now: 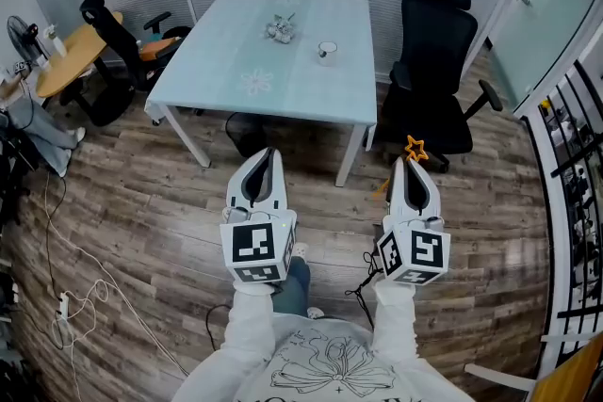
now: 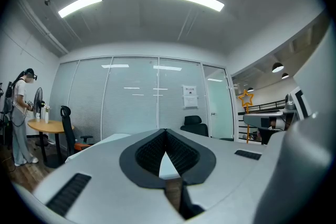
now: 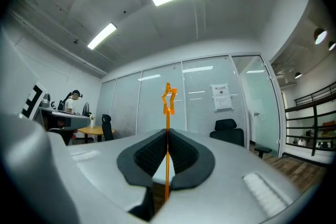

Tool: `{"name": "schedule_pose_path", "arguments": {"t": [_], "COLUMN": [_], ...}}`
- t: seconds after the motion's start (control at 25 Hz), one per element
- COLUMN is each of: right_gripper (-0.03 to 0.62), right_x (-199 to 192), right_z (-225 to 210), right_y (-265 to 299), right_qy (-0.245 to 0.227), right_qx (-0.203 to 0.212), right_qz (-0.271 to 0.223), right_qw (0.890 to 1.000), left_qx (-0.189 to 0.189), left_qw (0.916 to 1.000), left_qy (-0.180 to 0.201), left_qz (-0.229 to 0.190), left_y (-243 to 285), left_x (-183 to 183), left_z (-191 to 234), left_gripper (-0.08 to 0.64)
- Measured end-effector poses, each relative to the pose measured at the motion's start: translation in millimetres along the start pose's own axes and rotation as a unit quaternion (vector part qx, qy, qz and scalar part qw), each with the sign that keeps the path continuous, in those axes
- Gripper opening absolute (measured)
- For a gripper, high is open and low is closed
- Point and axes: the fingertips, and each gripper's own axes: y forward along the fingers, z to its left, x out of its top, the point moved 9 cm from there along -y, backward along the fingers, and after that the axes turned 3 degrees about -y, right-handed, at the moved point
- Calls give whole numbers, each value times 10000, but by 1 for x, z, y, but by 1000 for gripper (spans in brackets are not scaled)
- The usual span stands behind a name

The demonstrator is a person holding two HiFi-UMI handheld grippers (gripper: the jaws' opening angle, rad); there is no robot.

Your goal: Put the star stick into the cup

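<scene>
My right gripper (image 1: 411,167) is shut on the orange star stick (image 1: 415,149), whose star tip pokes out past the jaws. In the right gripper view the star stick (image 3: 168,128) stands upright between the closed jaws of the right gripper (image 3: 167,136). My left gripper (image 1: 267,157) is shut with nothing in it; in the left gripper view its jaws (image 2: 166,136) meet at the tip. The cup (image 1: 327,51) stands on the pale blue table (image 1: 283,89), well ahead of both grippers. Both grippers hover over the wooden floor, short of the table.
A small grey cluster of objects (image 1: 281,29) lies on the table left of the cup. A black office chair (image 1: 435,71) stands right of the table, another chair (image 1: 122,47) and a round wooden table (image 1: 71,61) at the left. Cables (image 1: 85,297) trail on the floor. A person (image 2: 20,113) stands at far left.
</scene>
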Motion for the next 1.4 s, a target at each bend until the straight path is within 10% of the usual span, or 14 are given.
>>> {"name": "schedule_pose_path", "arguments": {"t": [1.4], "right_gripper": [12], "right_x": [-33], "right_z": [-28], "right_y": [331], "right_qy": [-28], "right_qx": [-344], "right_qz": [184], "right_qw": [9992], "left_qx": [-395], "left_qw": [9990], "left_qy": [-69], "left_qz": [183], "left_y": [328], "left_x": [7], "left_z": [116], "left_gripper": [6]}}
